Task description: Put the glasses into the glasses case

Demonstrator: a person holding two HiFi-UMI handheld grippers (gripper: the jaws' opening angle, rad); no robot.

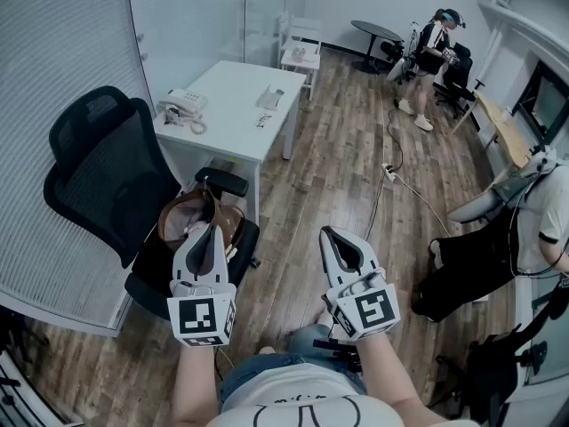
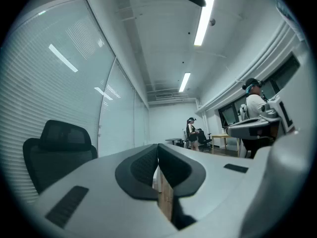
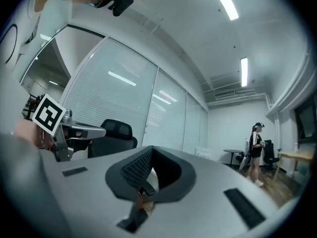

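Observation:
My left gripper is held level over a black office chair. Its jaws are shut with nothing between them, as the left gripper view shows too. To its right, over the wooden floor, my right gripper also has its jaws together and empty, with the tips meeting in the right gripper view. Farther off stands a white table with a small grey object on it. It is too small to tell what it is. I cannot make out any glasses or a glasses case.
A brown bag lies on the black chair's seat, under my left gripper. A desk phone sits on the white table. A cable runs across the floor. One person stands at the back; another sits at the right.

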